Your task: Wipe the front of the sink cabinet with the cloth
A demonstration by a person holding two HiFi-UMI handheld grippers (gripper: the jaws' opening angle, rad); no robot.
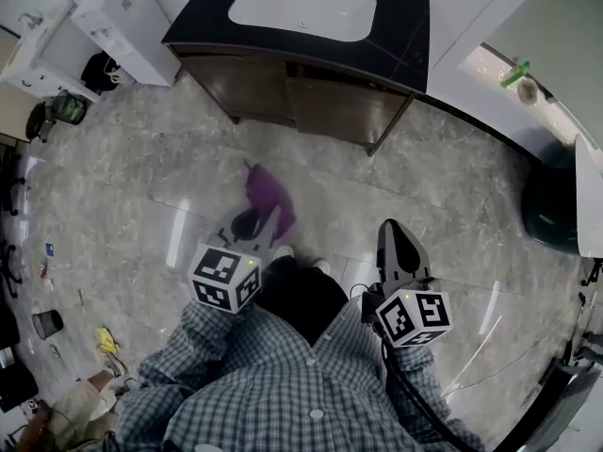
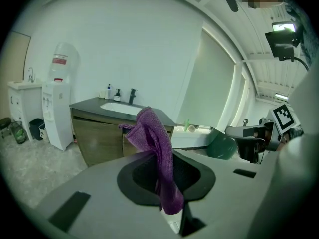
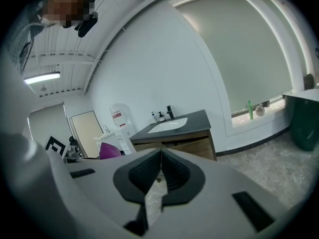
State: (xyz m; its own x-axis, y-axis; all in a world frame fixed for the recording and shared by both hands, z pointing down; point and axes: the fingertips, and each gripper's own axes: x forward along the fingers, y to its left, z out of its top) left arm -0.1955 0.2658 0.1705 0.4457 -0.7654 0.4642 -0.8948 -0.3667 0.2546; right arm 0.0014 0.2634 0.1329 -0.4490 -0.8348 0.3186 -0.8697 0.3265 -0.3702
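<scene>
The pale marble floor [image 1: 443,205] spreads out beneath both grippers. The sink cabinet [image 1: 339,106] stands ahead of them and well apart, its brown wooden front facing them. On top of it lies a dark surface [image 1: 405,40] with a white basin [image 1: 301,8] set into it. A white water dispenser [image 2: 56,113] stands ahead and to the left of the left gripper, just beside the cabinet's end. A dark green bin [image 1: 551,205] sits off to the right of the right gripper.

The left gripper [image 1: 267,232] points toward the cabinet, its jaws closed on the purple cloth [image 2: 157,138]. The cloth is pinched between them, bunches up above the jaw tips and hangs down in front of them, clear of the cabinet. The right gripper [image 3: 160,163] is held beside the left one. Its jaws are pressed together with nothing between them.

A small green bottle [image 3: 249,109] stands on the window sill, ahead and to the right of the right gripper.
</scene>
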